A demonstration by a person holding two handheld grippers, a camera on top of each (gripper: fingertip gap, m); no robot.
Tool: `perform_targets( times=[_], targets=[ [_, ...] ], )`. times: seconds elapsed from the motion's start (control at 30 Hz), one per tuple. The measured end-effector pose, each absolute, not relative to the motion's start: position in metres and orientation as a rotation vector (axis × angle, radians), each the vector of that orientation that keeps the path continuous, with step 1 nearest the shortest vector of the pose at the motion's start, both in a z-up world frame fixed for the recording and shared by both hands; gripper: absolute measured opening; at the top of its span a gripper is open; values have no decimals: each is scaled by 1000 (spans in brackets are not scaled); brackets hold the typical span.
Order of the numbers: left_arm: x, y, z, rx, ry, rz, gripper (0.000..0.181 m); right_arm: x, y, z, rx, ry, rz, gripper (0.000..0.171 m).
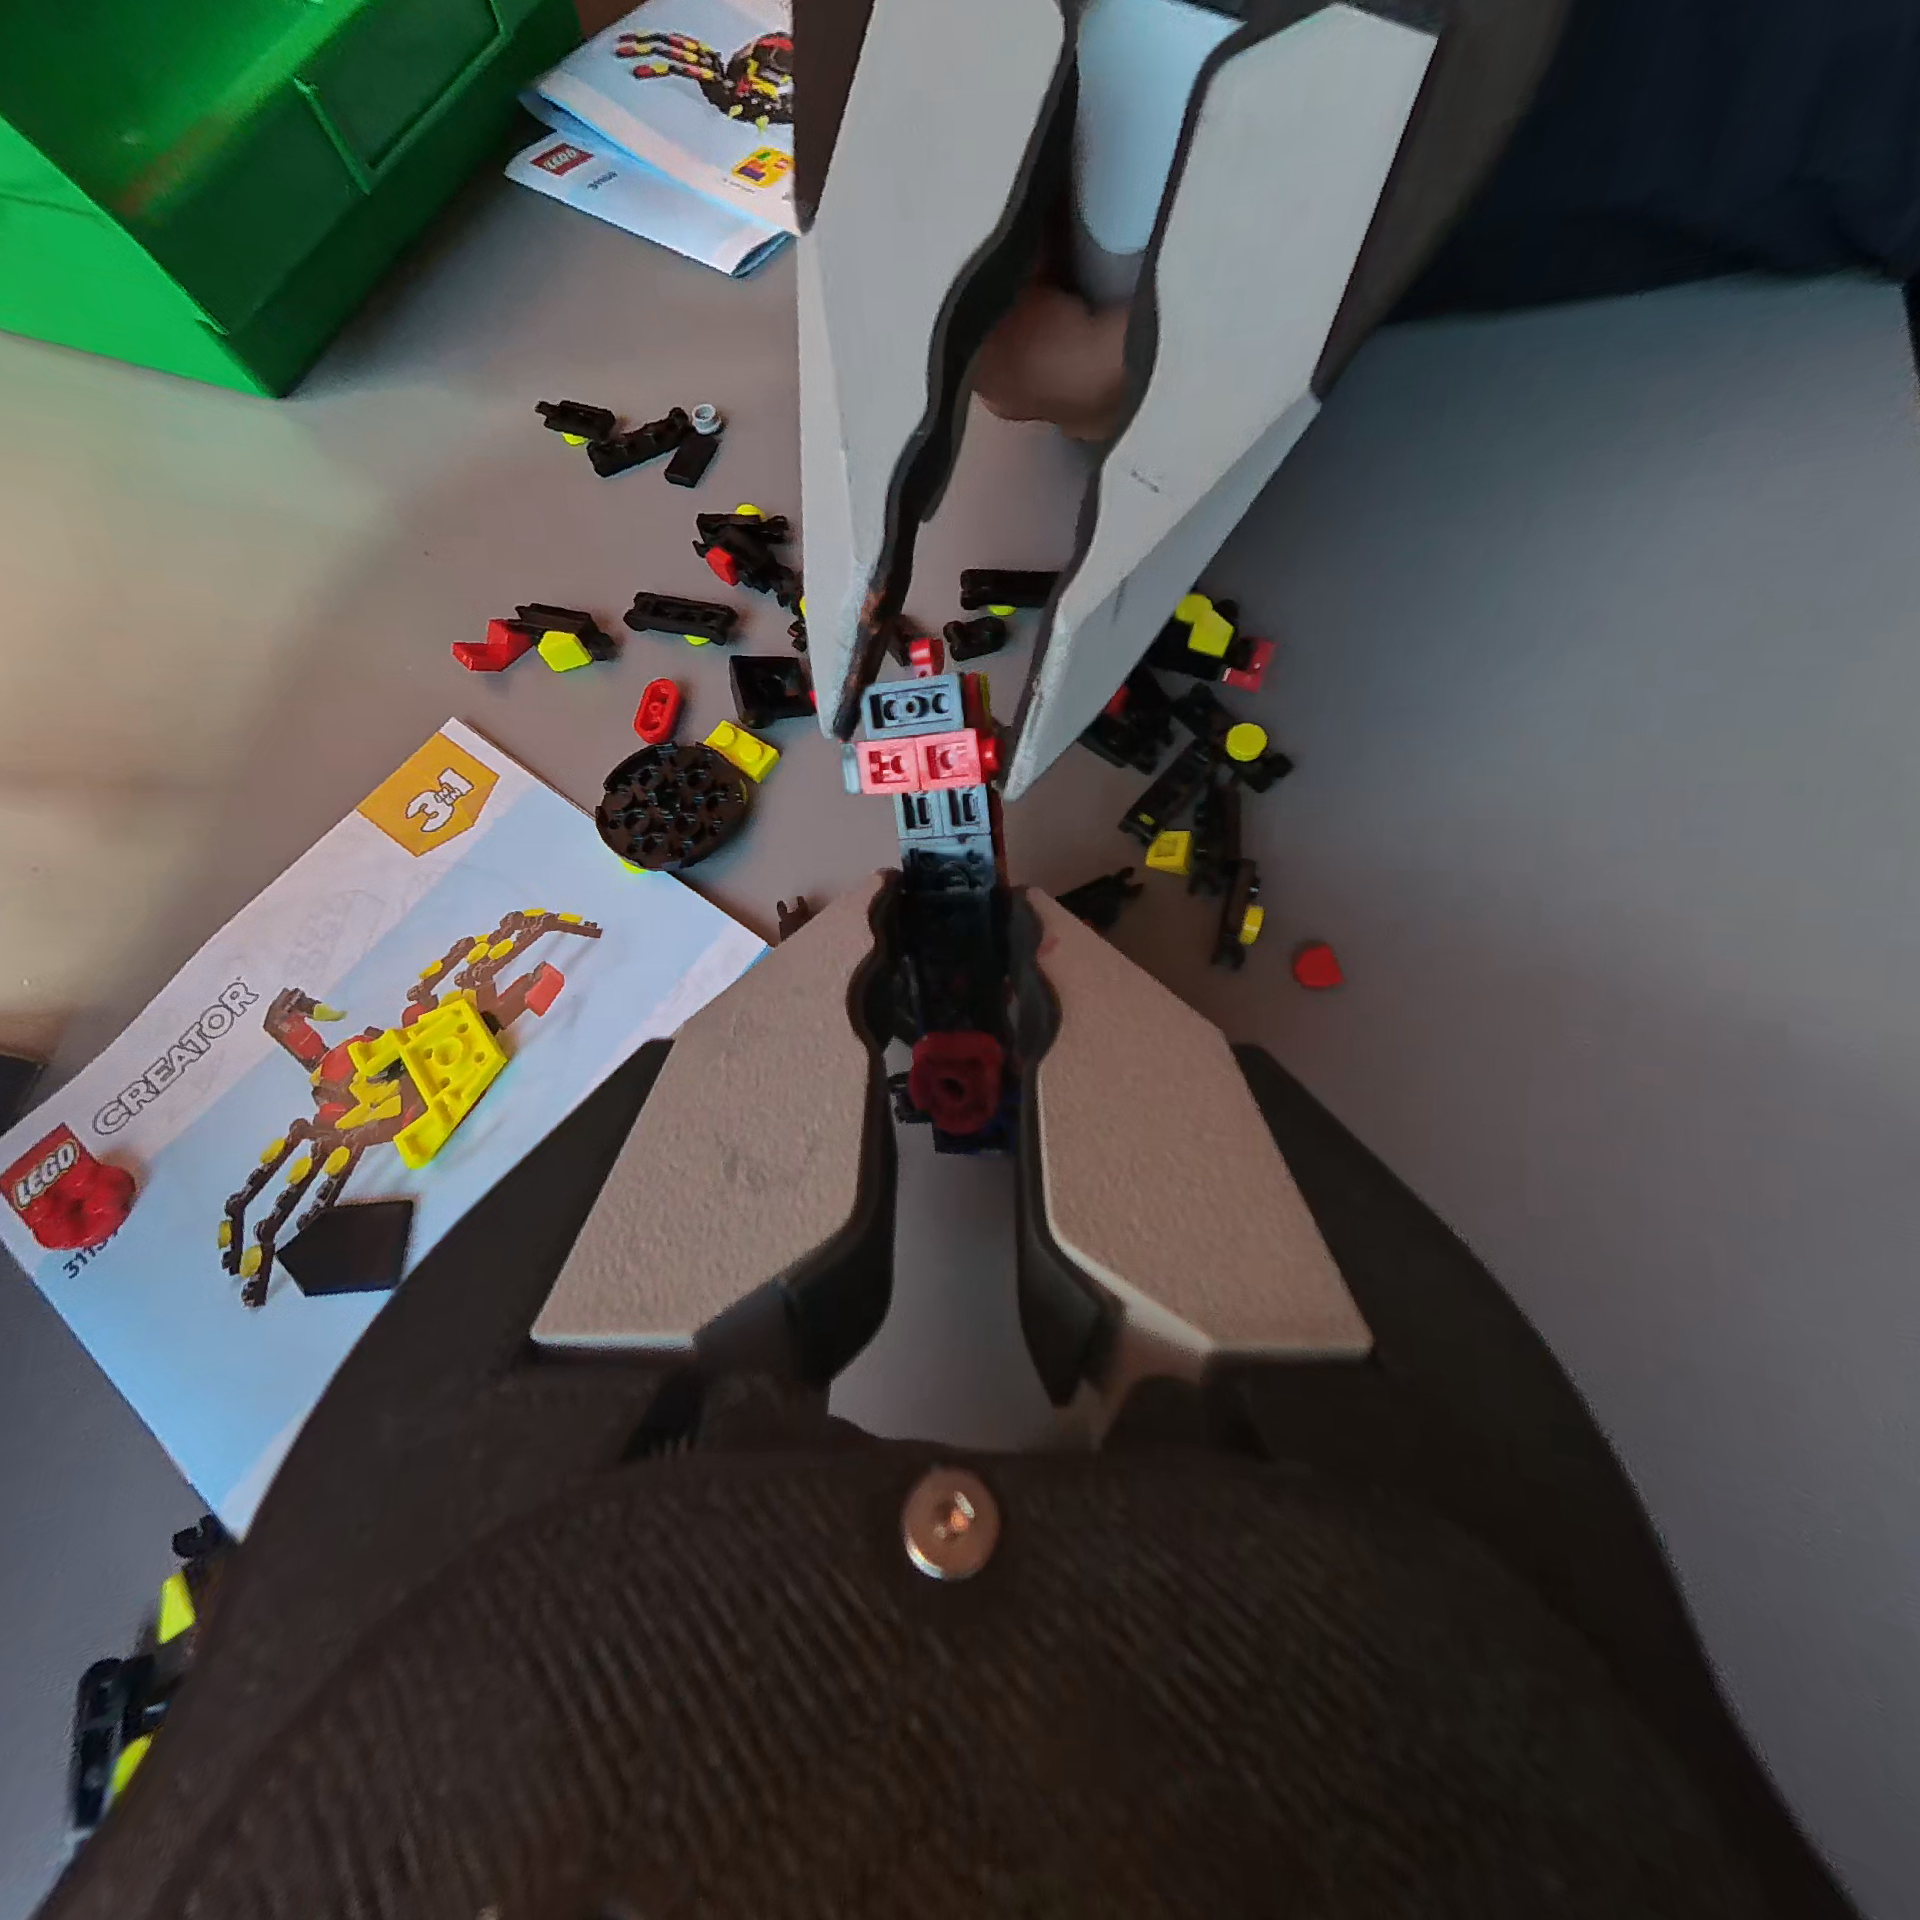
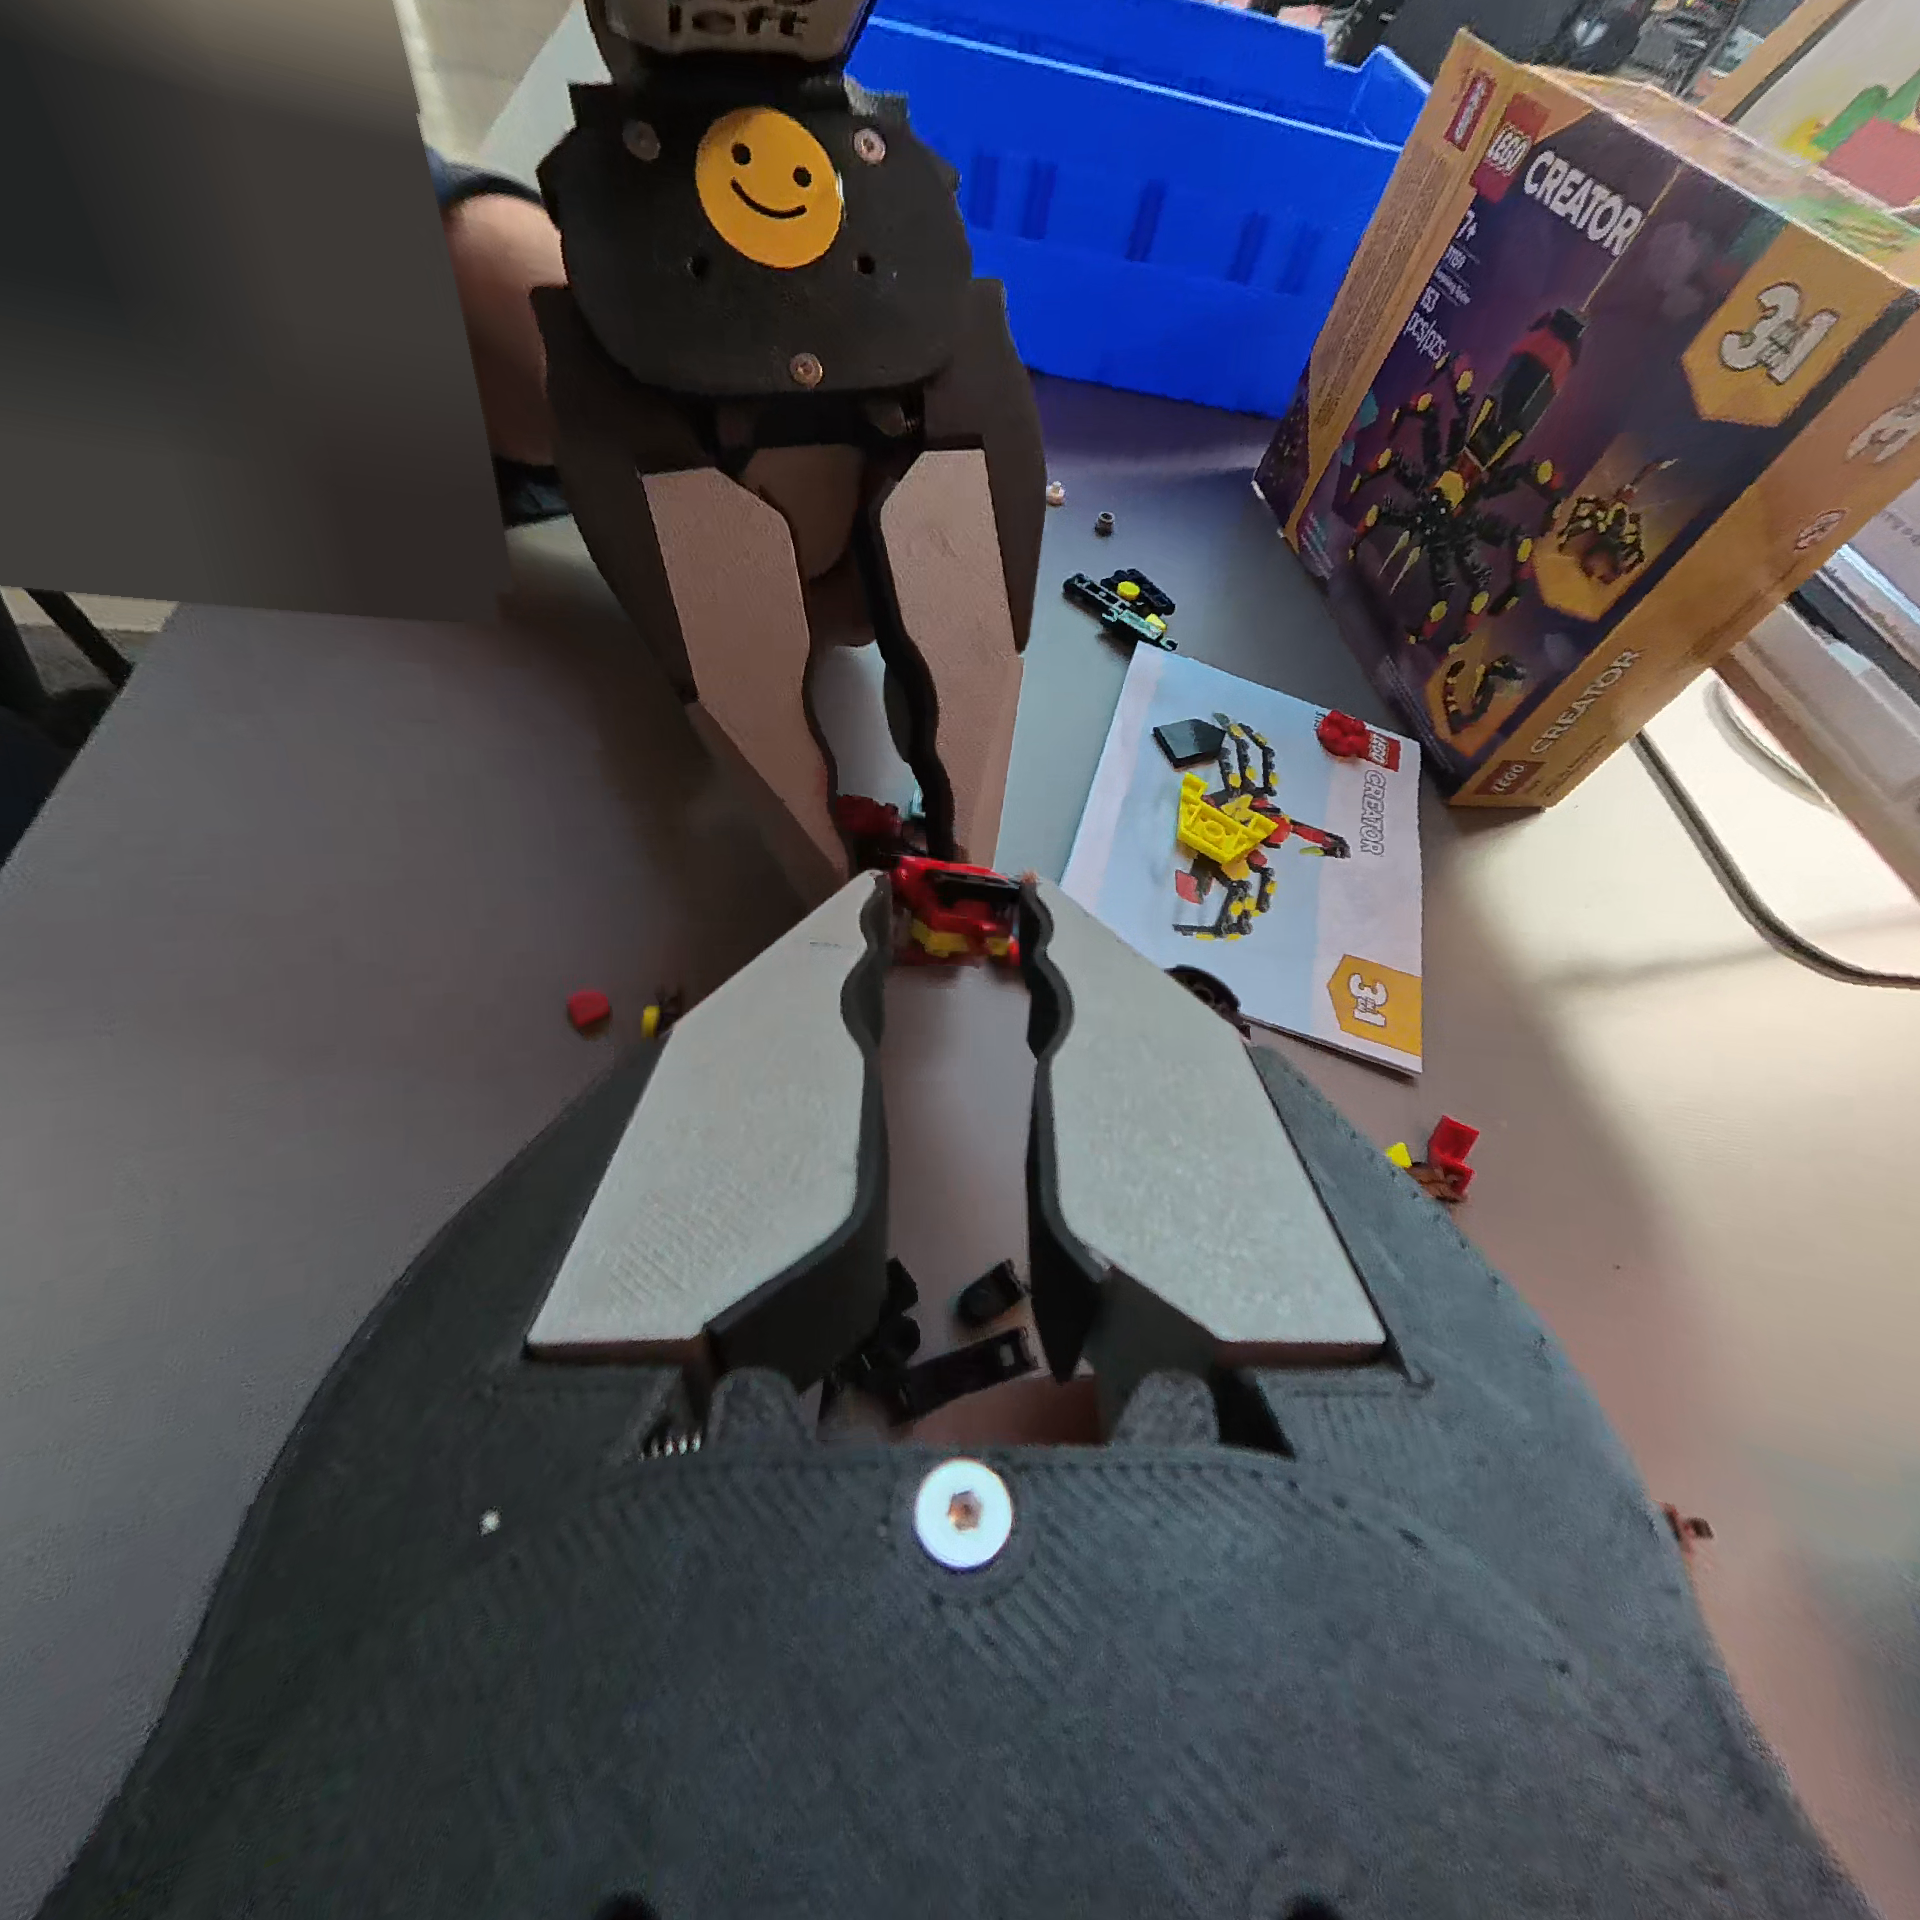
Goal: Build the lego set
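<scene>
A small lego assembly (image 1: 914, 764) of black, grey-blue and red bricks is held above the table between both grippers. My left gripper (image 1: 961, 899) is shut on its near end, with a red round piece (image 1: 956, 1081) between the fingers. My right gripper (image 1: 930, 743) comes in from the far side, and its fingertips close on the other end. In the right wrist view the assembly (image 2: 951, 920) shows red, yellow and black between my right gripper's (image 2: 954, 894) tips. The left gripper (image 2: 904, 847), with a yellow smiley disc, faces it.
Loose black, yellow and red pieces (image 1: 675, 618) and a black round plate (image 1: 673, 805) lie on the grey table. An instruction booklet (image 1: 364, 1039) lies left, more booklets (image 1: 665, 156) and a green bin (image 1: 208, 156) beyond. A set box (image 2: 1610, 416) and blue bin (image 2: 1143, 208) stand behind. Only a small space, under 4 cm, lies between the two pairs of fingers. The black round plate (image 1: 673, 805) lies around 6 cm away from my left fingertips.
</scene>
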State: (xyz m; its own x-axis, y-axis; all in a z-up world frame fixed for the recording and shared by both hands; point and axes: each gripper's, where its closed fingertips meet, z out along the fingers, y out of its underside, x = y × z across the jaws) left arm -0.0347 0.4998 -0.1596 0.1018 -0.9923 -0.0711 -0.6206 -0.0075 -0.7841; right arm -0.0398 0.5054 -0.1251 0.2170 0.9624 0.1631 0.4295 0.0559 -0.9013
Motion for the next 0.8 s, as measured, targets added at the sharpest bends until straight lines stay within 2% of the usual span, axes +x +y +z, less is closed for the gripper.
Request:
perform_targets(
  times=[0.2,0.27,0.47,0.8],
  targets=[
    [-33,495,-165,-1657,1657,-593,16,-37,501,-131,-1569,-1422,763,20],
    [-33,503,-164,-1688,1602,-587,16,-39,511,-127,-1612,-1334,769,14],
    [-29,508,-164,-1657,1604,-527,16,-45,542,-113,-1716,-1031,862,15],
    [-32,519,-161,-1750,1515,-632,16,-25,555,-111,-1687,-988,725,15]
  ],
)
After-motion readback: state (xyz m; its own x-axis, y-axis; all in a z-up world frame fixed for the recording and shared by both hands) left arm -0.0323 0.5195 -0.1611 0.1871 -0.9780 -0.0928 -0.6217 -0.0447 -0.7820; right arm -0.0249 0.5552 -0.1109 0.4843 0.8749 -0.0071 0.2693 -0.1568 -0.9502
